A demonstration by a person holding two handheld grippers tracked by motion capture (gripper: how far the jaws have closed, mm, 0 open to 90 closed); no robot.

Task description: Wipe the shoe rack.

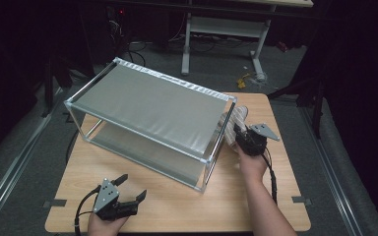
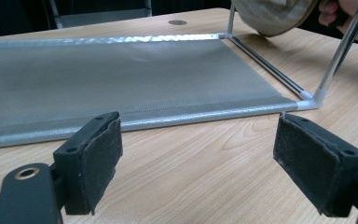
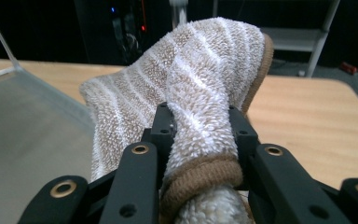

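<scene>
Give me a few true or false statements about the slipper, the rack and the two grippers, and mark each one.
1. The right gripper is shut on the striped fuzzy slipper. True.
2. The left gripper holds a bar of the rack. False: its jaws stand open over bare wood of the table, holding nothing.
3. The two-tier metal rack has grey fabric shelves. True.
4. The slipper lies on the rack's top shelf. False: it is held up at the rack's right end, beside the frame.
5. The left gripper is near the table's front edge in the high view. True.
</scene>
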